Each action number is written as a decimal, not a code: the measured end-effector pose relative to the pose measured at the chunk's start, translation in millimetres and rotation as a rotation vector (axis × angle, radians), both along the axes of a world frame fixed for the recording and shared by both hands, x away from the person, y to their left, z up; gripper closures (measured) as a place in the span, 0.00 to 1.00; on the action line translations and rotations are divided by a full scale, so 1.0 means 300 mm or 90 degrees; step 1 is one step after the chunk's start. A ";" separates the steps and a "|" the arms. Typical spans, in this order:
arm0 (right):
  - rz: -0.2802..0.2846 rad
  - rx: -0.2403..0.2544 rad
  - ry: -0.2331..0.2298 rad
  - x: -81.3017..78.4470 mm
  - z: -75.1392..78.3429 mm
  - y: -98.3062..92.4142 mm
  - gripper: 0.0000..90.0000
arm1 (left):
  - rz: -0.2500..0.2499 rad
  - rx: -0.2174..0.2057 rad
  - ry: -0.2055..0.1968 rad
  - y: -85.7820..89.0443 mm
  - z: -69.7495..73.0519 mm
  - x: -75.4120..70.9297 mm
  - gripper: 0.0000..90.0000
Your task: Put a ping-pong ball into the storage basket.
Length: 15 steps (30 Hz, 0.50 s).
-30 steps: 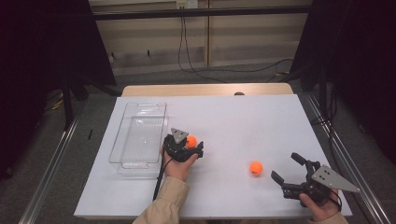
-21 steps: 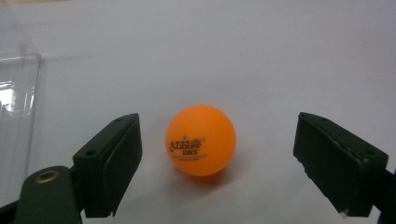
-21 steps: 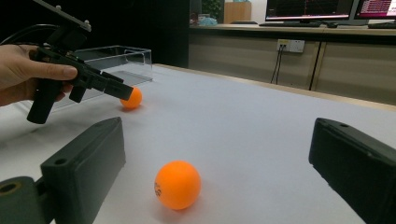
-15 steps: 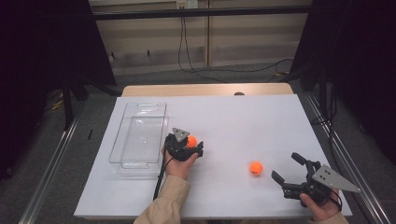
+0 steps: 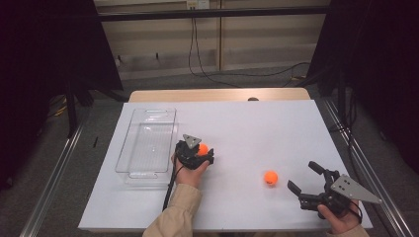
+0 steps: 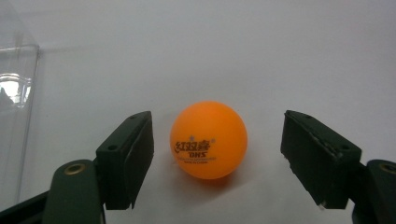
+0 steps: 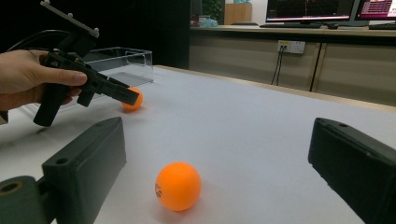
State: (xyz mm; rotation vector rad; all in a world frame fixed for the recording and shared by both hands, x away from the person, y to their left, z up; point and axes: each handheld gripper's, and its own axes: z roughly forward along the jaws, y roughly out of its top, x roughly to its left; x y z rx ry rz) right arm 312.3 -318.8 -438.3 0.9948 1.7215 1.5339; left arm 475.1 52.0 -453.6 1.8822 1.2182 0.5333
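Observation:
An orange ping-pong ball [image 6: 208, 140] with printed lettering rests on the white table between the two jaws of my left gripper [image 6: 217, 135]. The jaws have just been closing, and a gap still shows on each side of the ball. From above, that left gripper [image 5: 203, 152] sits just right of the clear tray, with the ball [image 5: 203, 148] at its tips. A second orange ball [image 5: 270, 177] lies ahead of my right gripper [image 5: 302, 176], which stands wide open near the front right corner. In the right gripper view this ball [image 7: 178, 185] lies short of the open jaws.
A clear plastic tray [image 5: 129, 129] stands empty at the left of the white table. The right gripper view shows the left gripper [image 7: 112, 91] with its ball [image 7: 133, 100] beside the tray [image 7: 126, 58]. Behind the white sheet runs a wooden table edge [image 5: 217, 94].
The left gripper's jaws look a little narrower around the ball. Both hands and both balls are where they were.

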 end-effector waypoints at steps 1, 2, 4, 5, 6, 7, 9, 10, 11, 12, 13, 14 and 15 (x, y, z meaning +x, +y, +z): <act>0.000 0.000 0.000 0.000 0.000 0.000 0.04 | 0.002 0.001 0.002 -0.001 -0.001 0.001 0.29; 0.000 0.000 0.000 0.000 0.000 0.000 0.04 | -0.002 -0.001 0.006 0.001 -0.001 0.002 0.31; 0.000 0.000 -0.001 0.000 0.001 -0.001 0.05 | 0.004 -0.001 0.005 0.001 -0.003 0.003 0.32; 0.000 0.001 -0.002 0.000 0.001 -0.001 0.05 | 0.003 0.003 0.009 0.003 -0.004 0.005 0.33; -0.001 -0.002 -0.002 -0.001 0.001 -0.002 0.05 | 0.002 0.001 0.011 0.005 -0.005 0.007 0.33; -0.001 0.000 -0.002 0.000 0.001 -0.001 0.05 | 0.006 -0.002 0.013 0.004 -0.006 0.007 0.34; 0.000 -0.002 0.000 -0.001 0.001 -0.003 0.05 | 0.005 -0.001 0.014 0.004 -0.007 0.008 0.37; 0.000 -0.002 0.000 -0.001 0.001 -0.003 0.05 | 0.006 0.000 0.016 0.005 -0.007 0.008 0.37; 0.000 -0.002 0.000 -0.001 0.002 -0.003 0.05 | 0.012 0.001 0.018 0.004 -0.009 0.008 0.38; -0.001 -0.002 -0.002 0.000 0.001 -0.003 0.05 | 0.007 0.005 0.020 0.006 -0.010 0.010 0.39; 0.000 -0.002 -0.002 0.000 0.002 -0.003 0.05 | 0.009 0.006 0.022 0.005 -0.012 0.010 0.39; -0.001 -0.001 -0.001 -0.001 0.002 -0.003 0.05 | 0.011 0.003 0.022 0.003 -0.014 0.011 0.40; -0.001 -0.001 -0.001 -0.001 0.002 -0.003 0.05 | 0.011 0.003 0.022 0.003 -0.014 0.011 0.40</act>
